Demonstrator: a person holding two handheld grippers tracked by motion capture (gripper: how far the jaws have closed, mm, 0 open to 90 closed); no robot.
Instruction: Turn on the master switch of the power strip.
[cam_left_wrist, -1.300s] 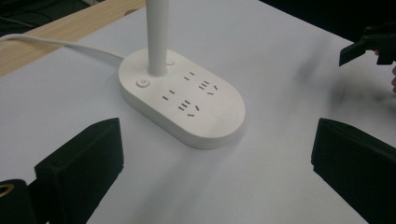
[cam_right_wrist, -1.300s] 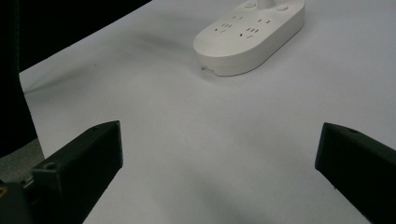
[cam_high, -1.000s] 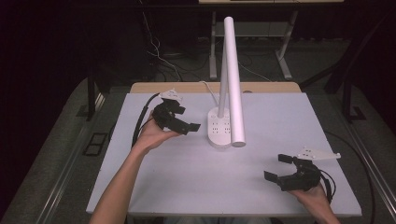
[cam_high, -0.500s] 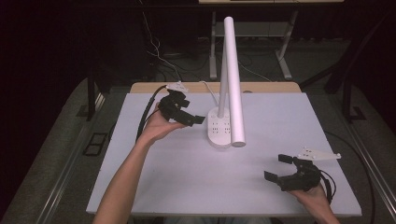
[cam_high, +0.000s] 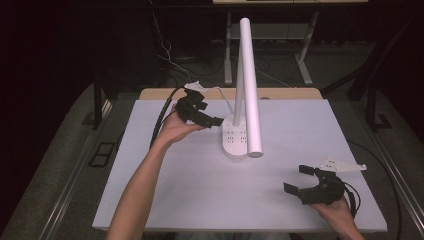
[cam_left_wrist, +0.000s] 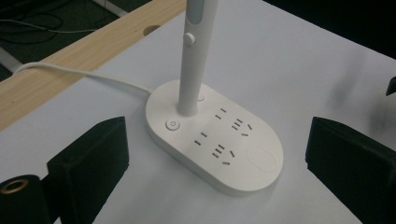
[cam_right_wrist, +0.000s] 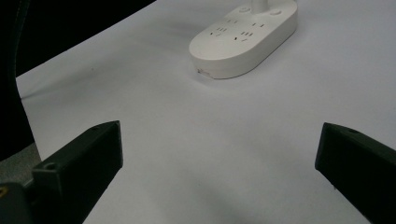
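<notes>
The left hand-held gripper (cam_high: 212, 120), jaws apart, hovers beside the smooth white oval lamp base (cam_left_wrist: 215, 137) with its socket slots and round post, perhaps plastic; the right hand-held gripper (cam_high: 300, 181) gapes over the matte surface (cam_high: 200, 190).

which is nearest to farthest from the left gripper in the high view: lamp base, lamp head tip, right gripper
1. Lamp base: just right of the left gripper, whose open jaws point at it.
2. Lamp head tip: over the front right of the base, a little farther.
3. Right gripper: far off, at the table's near right corner.
</notes>
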